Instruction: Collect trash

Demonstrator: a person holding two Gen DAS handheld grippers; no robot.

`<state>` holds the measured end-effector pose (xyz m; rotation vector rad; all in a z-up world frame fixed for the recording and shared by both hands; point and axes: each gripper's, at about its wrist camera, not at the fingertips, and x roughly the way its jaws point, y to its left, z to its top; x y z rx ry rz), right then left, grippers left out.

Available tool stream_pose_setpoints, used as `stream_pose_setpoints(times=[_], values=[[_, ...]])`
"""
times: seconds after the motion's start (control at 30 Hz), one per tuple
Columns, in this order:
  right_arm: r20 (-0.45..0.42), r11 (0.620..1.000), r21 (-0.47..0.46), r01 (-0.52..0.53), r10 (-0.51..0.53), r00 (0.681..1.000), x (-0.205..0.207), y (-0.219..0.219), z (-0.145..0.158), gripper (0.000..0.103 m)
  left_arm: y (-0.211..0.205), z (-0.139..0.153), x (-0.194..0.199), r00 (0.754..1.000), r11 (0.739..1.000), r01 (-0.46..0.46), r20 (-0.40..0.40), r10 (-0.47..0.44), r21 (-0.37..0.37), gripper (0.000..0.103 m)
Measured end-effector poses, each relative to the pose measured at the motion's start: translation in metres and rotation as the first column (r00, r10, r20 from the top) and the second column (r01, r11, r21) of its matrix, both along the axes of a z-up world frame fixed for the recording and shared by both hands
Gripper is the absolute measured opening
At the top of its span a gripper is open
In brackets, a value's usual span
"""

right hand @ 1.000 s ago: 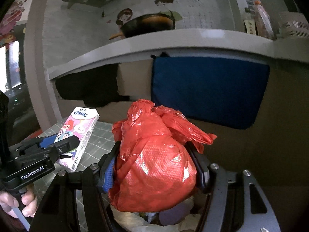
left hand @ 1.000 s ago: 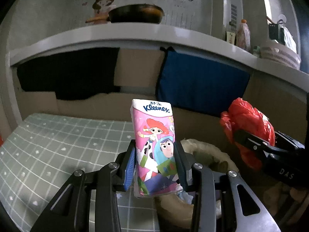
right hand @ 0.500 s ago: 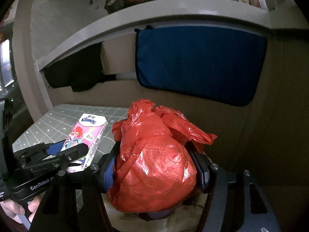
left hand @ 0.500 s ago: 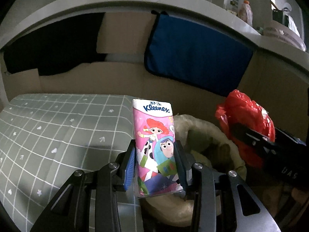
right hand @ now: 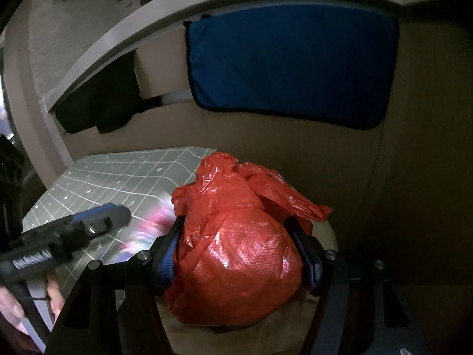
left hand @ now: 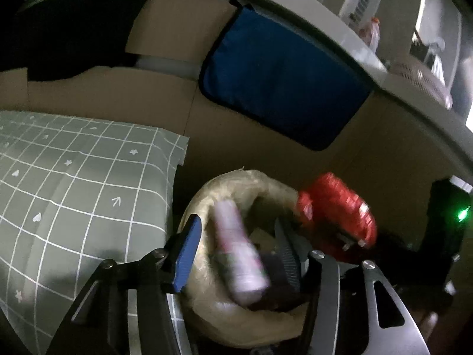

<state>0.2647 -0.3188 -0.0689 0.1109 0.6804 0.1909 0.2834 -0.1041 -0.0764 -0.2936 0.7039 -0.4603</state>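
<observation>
Tissue pack let go over the bin, red bag next

Your left gripper [left hand: 236,254] has just been opening; its jaws stand wide, and the tissue pack [left hand: 241,254] between them is blurred, free of the pads, over the lined bin [left hand: 236,177]. Your right gripper [right hand: 238,254] is clamped across the red plastic bag [right hand: 236,263], above the bin. It looks light, soft and slick, so grip its bulging middle.

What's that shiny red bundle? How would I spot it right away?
Start at the big blue cushion on the cardboard back wall, then look down to the beige-lined bin beside the green checked cloth. Over it, the right claw clamps a knotted red plastic bag, the only glossy, crinkled red thing there.
</observation>
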Motion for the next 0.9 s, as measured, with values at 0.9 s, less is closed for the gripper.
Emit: stream_pose_setpoints(times=[0.9], values=[[0.172, 0.99, -0.098, -0.106, 0.122, 0.977, -0.154, 0.103, 0.066, 0.069, 0.088, 0.061, -0.205, 0.956, 0.902, -0.266, 0.215, 0.2, 0.341, 0.057]])
